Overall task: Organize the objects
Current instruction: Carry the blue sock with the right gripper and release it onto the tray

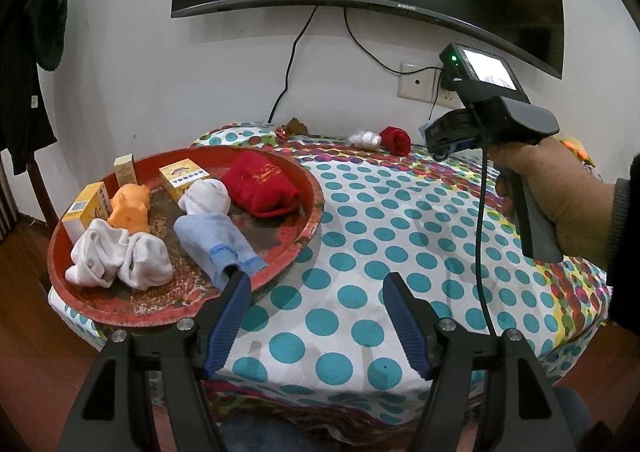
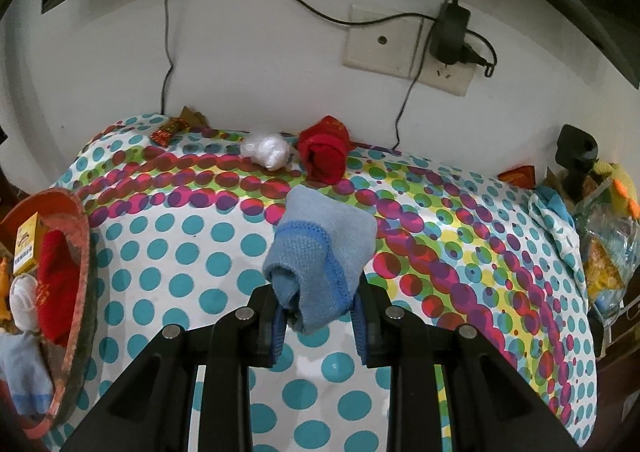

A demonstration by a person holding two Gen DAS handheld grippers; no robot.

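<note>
Left wrist view: the left gripper (image 1: 316, 316) hangs wide open and empty at lower centre, beside the red tray (image 1: 308, 224) at left.

Right wrist view: the right gripper (image 2: 318, 318) pinches a folded blue sock (image 2: 324, 248) mid-frame above the tabletop (image 2: 180, 252). It looks soft and light; best held at its thick folded bunch.

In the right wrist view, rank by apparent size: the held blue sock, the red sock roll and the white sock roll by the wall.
1. Blue sock, though nearness to the camera inflates it.
2. Red sock roll.
3. White sock roll.
</note>
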